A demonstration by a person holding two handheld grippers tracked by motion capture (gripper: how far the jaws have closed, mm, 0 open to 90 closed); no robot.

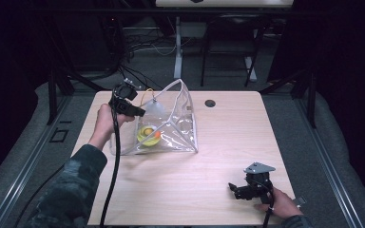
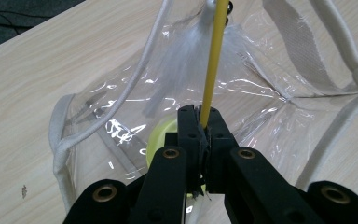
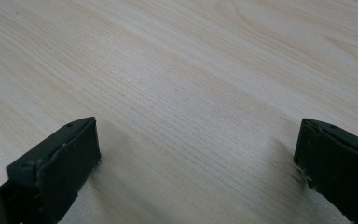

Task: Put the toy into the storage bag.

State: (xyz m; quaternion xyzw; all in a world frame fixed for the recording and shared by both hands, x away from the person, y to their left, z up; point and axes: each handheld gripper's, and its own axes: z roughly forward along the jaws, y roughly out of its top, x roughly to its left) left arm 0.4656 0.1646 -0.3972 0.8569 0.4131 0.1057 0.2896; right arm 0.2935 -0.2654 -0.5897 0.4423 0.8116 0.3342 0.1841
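1. Standing on the pale wooden surface [image 1: 218, 161], left of centre, a clear plastic bag with white piping [image 1: 183, 121] holds a round yellow-green object [image 1: 148, 135].
2. Pinching a thin yellow cord [image 2: 213, 60] at the bag's mouth, the left hand-held gripper [image 2: 201, 122] has its jaws pressed together.
3. The right hand-held gripper [image 1: 237, 189], well apart near the front edge, has its jaws spread.
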